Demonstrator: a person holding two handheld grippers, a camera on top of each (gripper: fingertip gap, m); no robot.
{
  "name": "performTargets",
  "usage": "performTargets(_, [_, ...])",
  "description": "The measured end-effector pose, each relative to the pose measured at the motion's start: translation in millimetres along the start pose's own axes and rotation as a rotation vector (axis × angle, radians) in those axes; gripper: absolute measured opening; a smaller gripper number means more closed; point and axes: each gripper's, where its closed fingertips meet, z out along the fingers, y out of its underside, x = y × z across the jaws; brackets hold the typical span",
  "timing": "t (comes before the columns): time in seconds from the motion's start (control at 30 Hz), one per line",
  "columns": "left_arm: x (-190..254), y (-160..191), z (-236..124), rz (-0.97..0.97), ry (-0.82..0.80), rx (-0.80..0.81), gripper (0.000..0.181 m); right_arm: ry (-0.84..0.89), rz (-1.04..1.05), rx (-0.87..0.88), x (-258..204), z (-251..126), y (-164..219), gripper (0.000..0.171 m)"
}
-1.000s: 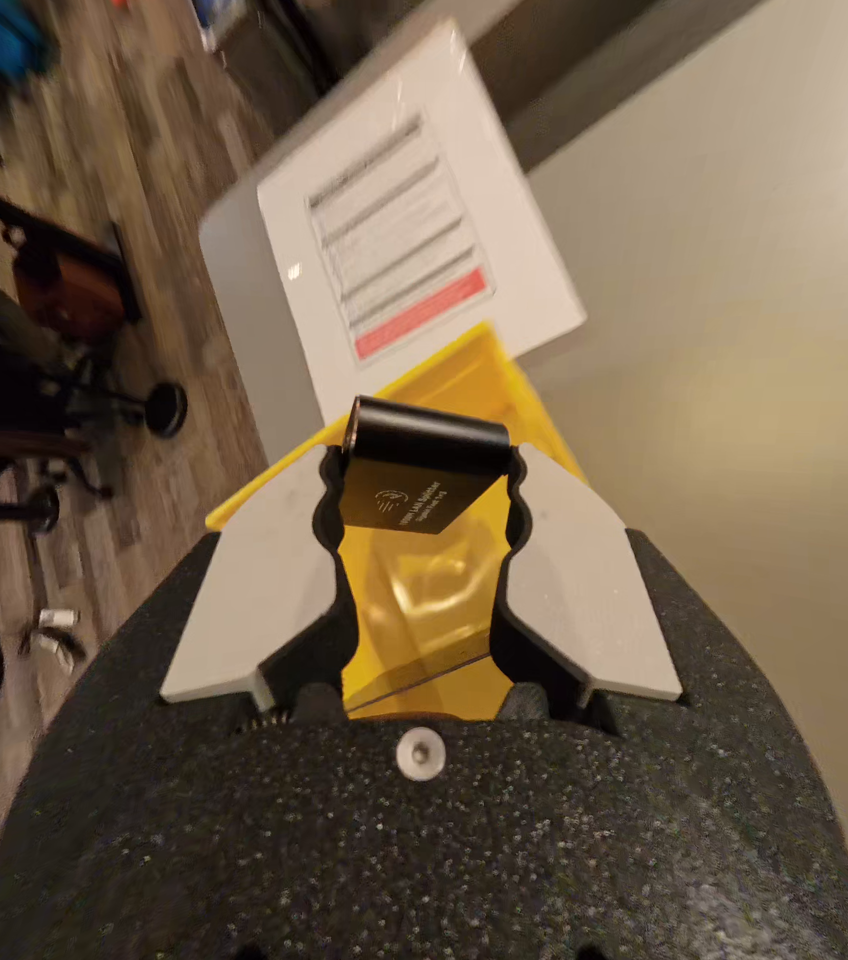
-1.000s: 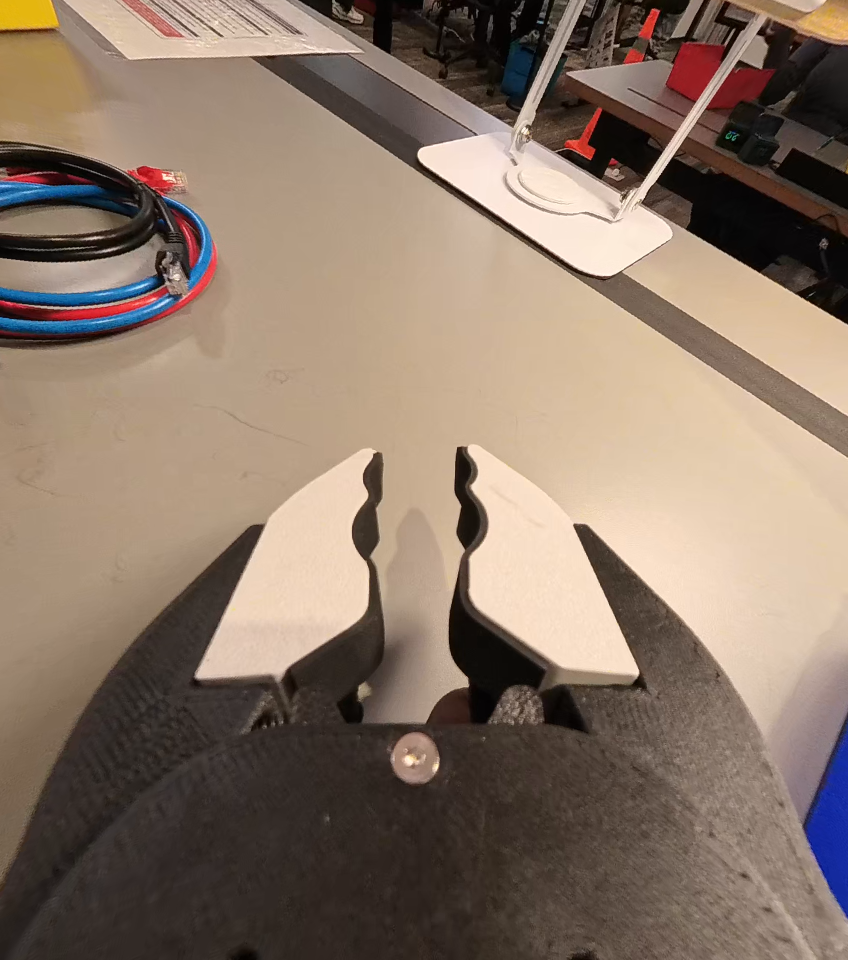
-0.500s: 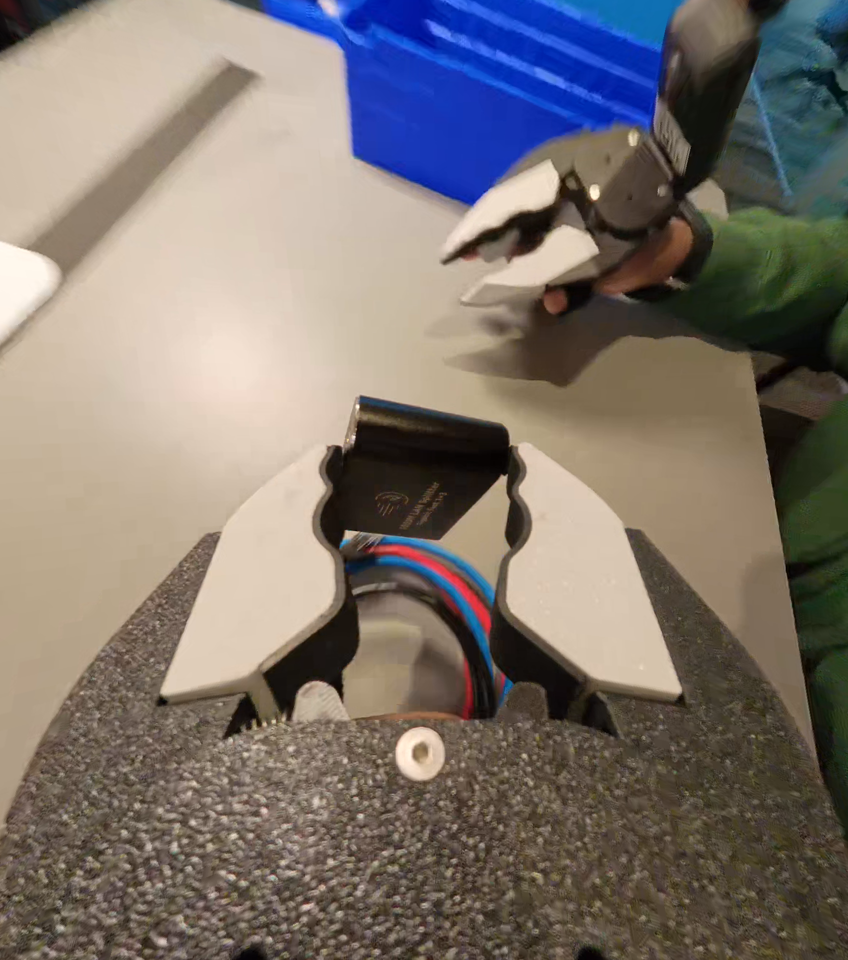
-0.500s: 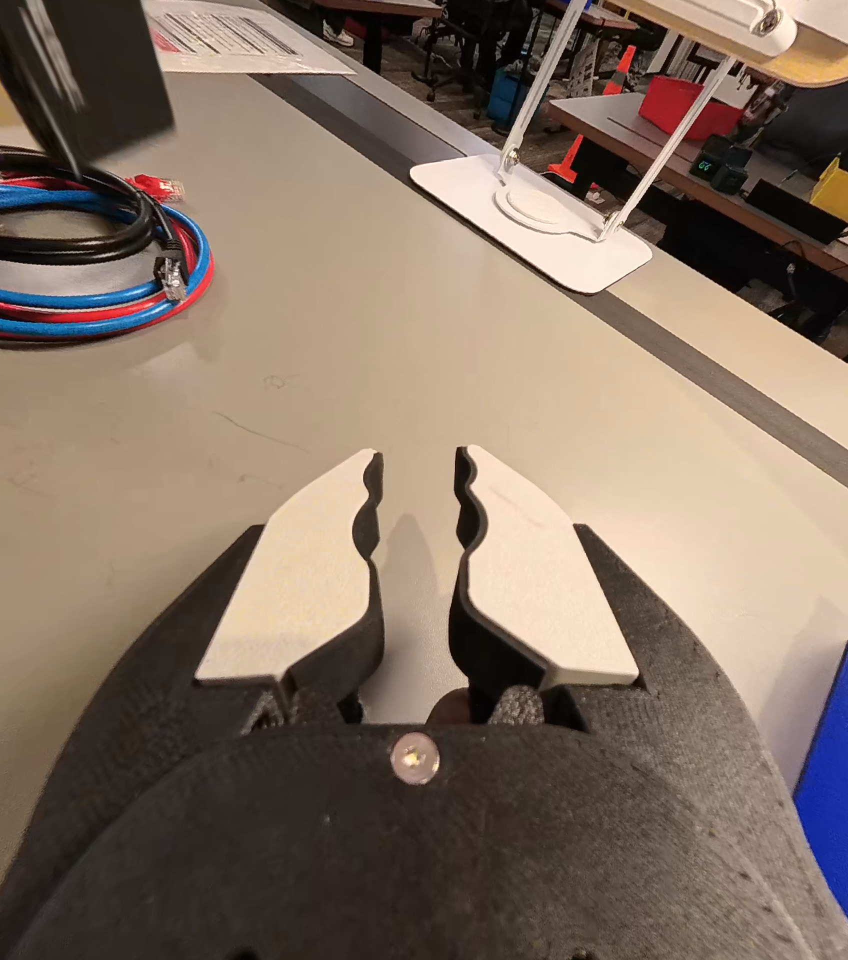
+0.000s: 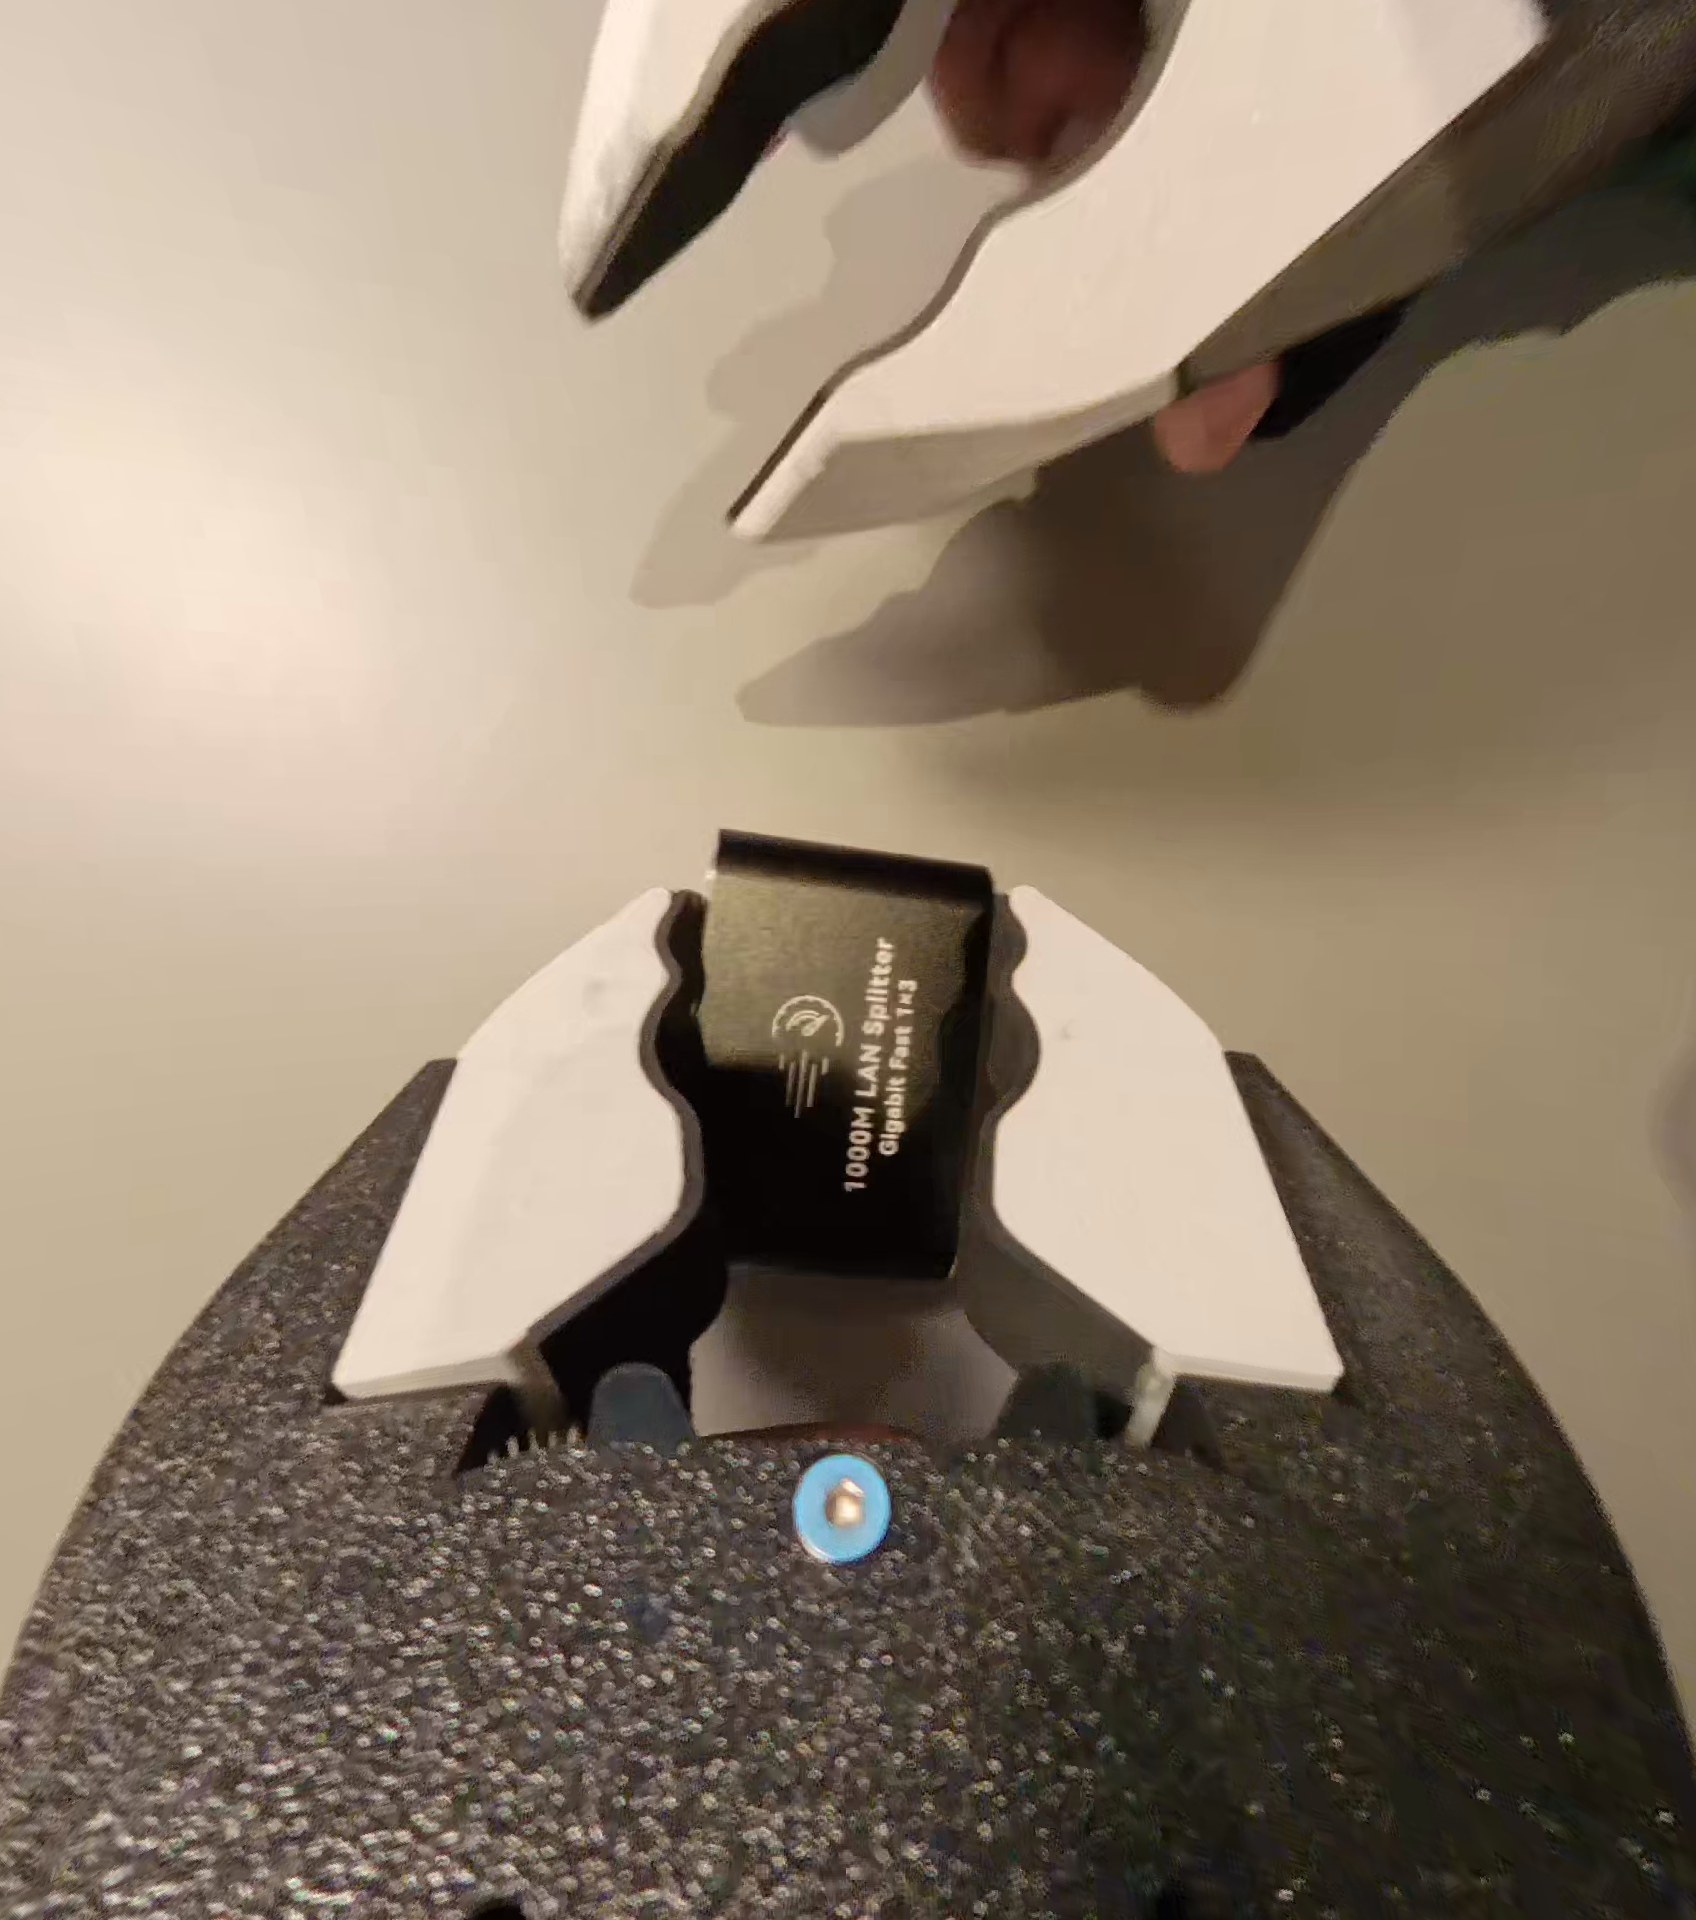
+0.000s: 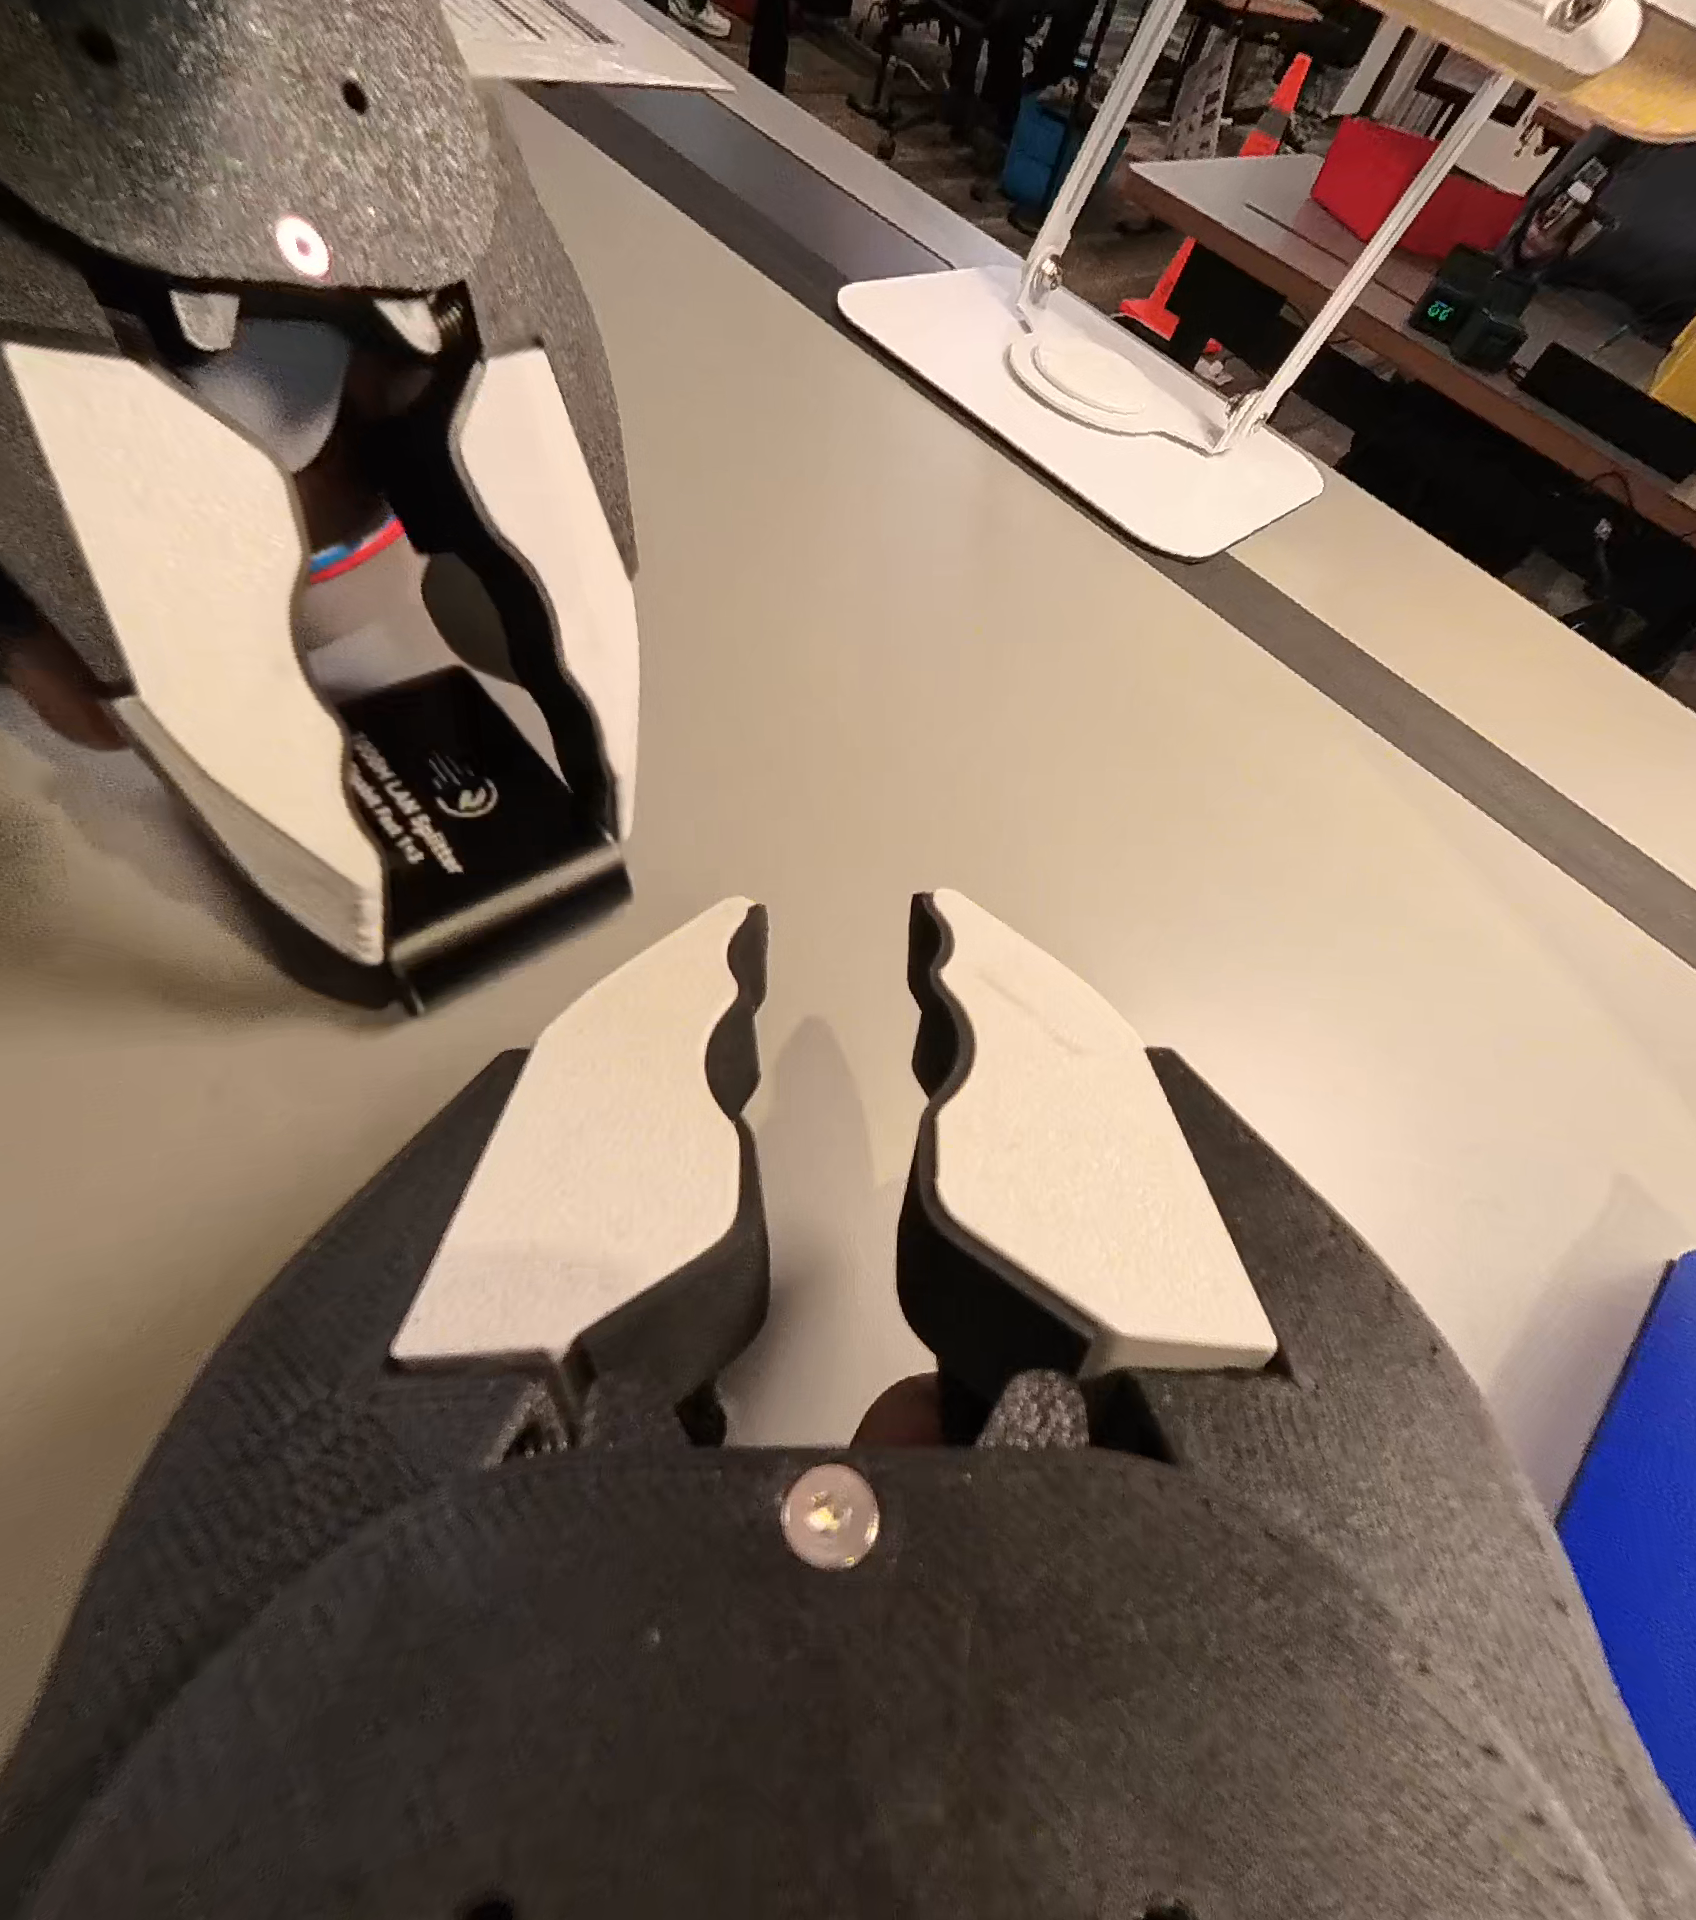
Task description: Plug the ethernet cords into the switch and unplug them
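While clamped on the switch, left gripper now low over the bare table, swung round from the yellow bin seen a second ago and carried past the cords. Switch gripped by its two sides, tipped slightly, front end poking past the fingertips; whether touching the table, cannot tell. Just beyond, right gripper empty, jaws parted a little, nose to nose with the left one and just apart from the switch. Cords no longer in plain sight: only a sliver of red and blue visible through the left gripper's gap, behind it. Farther off, white lamp base near the table's edge. Probably a set-down or steadying of the switch before fetching a cord; nothing plugged yet.
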Motion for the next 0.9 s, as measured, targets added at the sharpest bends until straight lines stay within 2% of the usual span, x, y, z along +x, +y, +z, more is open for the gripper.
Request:
performTargets(0.03, [3, -3, 2, -0.007, 0.019, 0.015, 0.055, 0.001, -0.004, -0.002, 0, 0, 0, 0.026])
performTargets(0.17, [-2, -10, -9, -0.004, -0.024, 0.082, 0.056, 0.006, -0.018, -0.01, -1, 1, 1, 0.027])
performTargets(0.27, [-11, -19, -52, -0.013, -0.069, 0.261, 0.059, 0.016, -0.016, -0.016, 0, 1, 2, 0.027])
performTargets(0.33, [-31, -14, -92, -0.037, -0.161, 0.389, 0.06, 0.027, -0.011, -0.022, 2, 2, 3, 0.027])
performTargets(0.4, [-61, 9, -131, -0.06, -0.307, 0.451, 0.06, 0.041, -0.006, -0.027, 5, 3, 3, 0.027])
performTargets(0.47, [-97, 49, -166, -0.072, -0.517, 0.441, 0.06, 0.051, -0.001, -0.03, 7, 4, 3, 0.027])
performTargets(0.57, [-132, 115, -199, -0.128, -0.73, 0.42, 0.06, 0.076, 0.015, -0.022, 13, 5, 2, 0.027])
performTargets(0.7, [-142, 169, -206, -0.261, -0.791, 0.494, 0.059, 0.093, 0.056, 0.025, 16, 8, -8, 0.027])
performTargets(0.8, [-136, 173, -204, -0.227, -0.811, 0.477, 0.057, 0.029, 0.072, 0.069, 3, 19, -34, 0.028])
performTargets(0.9, [-135, 174, -191, -0.195, -0.819, 0.39, 0.057, -0.075, -0.016, 0.1, -25, 36, -74, 0.029])
